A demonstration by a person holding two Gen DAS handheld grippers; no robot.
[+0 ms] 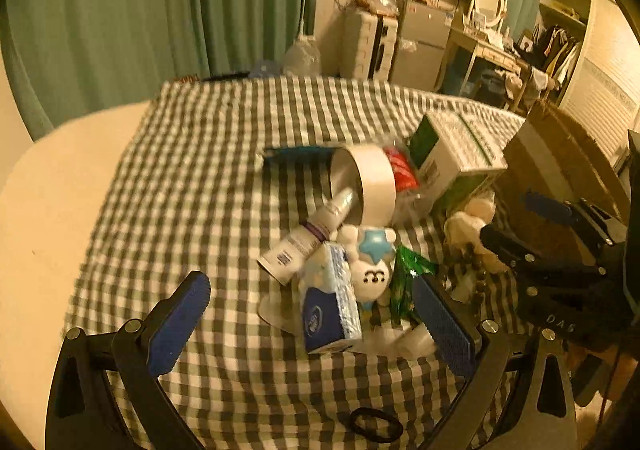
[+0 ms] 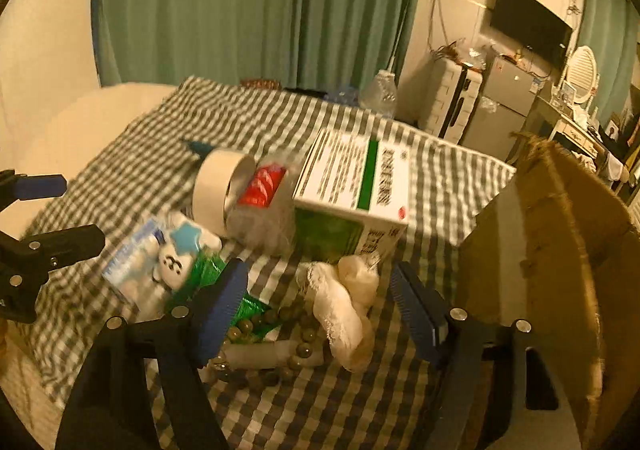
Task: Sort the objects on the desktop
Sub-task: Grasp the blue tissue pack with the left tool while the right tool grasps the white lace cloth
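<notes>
White gauze roll (image 2: 344,314) lies before the box (image 2: 352,189); your right fingers (image 2: 320,314) straddle it, untouching; left fingers (image 1: 316,326) gape, empty.

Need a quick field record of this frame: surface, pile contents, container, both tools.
surface: checked cloth
pile: tape roll, white-and-green box, spray bottle, blue tissue pack, white star toy, green wrapper, white cloth bundle, bead string
container: cardboard box, at the right of the pile
left tool: open, empty, around the tissue pack, no contact visible
right tool: open, empty, straddling the cloth bundle
sorted so far: cannot tell
</notes>
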